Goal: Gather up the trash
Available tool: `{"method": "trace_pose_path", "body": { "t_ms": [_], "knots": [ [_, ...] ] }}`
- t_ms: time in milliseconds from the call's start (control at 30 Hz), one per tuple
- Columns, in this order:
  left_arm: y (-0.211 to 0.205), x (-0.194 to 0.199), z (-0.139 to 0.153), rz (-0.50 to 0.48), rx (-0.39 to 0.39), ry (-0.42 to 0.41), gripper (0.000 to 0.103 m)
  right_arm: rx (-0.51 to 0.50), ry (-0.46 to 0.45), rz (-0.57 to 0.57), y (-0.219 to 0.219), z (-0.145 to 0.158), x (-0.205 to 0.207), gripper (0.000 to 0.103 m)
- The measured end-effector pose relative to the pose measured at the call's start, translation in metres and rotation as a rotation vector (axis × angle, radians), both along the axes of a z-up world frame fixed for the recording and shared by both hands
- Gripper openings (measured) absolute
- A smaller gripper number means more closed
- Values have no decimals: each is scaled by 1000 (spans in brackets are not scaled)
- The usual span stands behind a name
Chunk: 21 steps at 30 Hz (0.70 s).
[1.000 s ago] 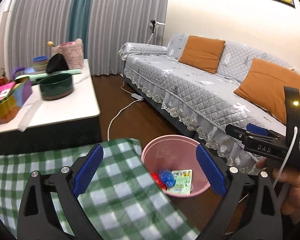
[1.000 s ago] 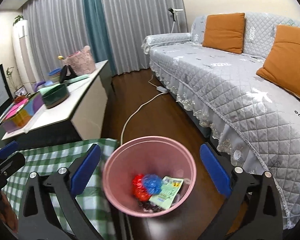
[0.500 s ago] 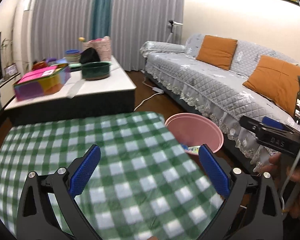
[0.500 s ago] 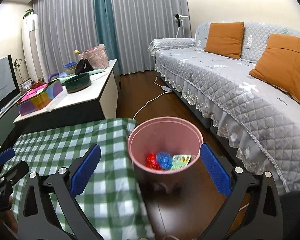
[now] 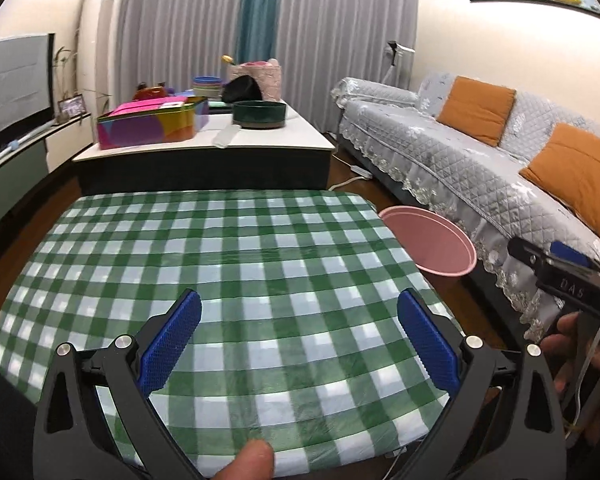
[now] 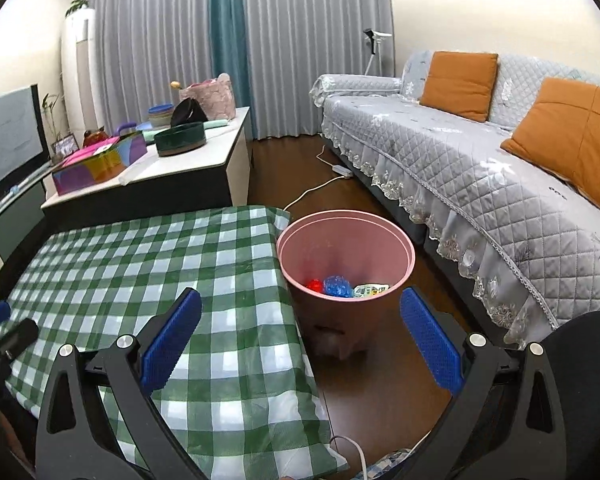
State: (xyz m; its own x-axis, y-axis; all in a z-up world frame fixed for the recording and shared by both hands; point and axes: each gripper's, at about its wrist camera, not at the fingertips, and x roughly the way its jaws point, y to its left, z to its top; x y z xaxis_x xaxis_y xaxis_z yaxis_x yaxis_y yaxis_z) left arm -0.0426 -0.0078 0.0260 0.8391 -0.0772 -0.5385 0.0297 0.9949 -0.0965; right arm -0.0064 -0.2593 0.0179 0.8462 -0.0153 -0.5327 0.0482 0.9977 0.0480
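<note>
Green-checked tabletop bare. Pink plastic bin off right edge holds red, blue, paper trash. Left gripper, right gripper both spread, empty. Collection looks finished; next, scan for leftovers.

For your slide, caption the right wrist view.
Open right gripper above green checked table, pink bin holding trash.

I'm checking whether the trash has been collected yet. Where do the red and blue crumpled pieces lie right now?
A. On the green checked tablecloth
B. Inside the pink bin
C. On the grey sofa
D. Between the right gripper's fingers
B: in the right wrist view the red piece and the blue piece lie at the bottom of the pink bin, beside a printed paper packet.
</note>
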Motion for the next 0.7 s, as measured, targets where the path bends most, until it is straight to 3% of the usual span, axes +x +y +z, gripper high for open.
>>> {"method": "trace_pose_path", "body": {
  "t_ms": [700],
  "knots": [
    [6,5,-10,66,35,-7,95,-40,5,24,18,-7,6,98]
  ]
}}
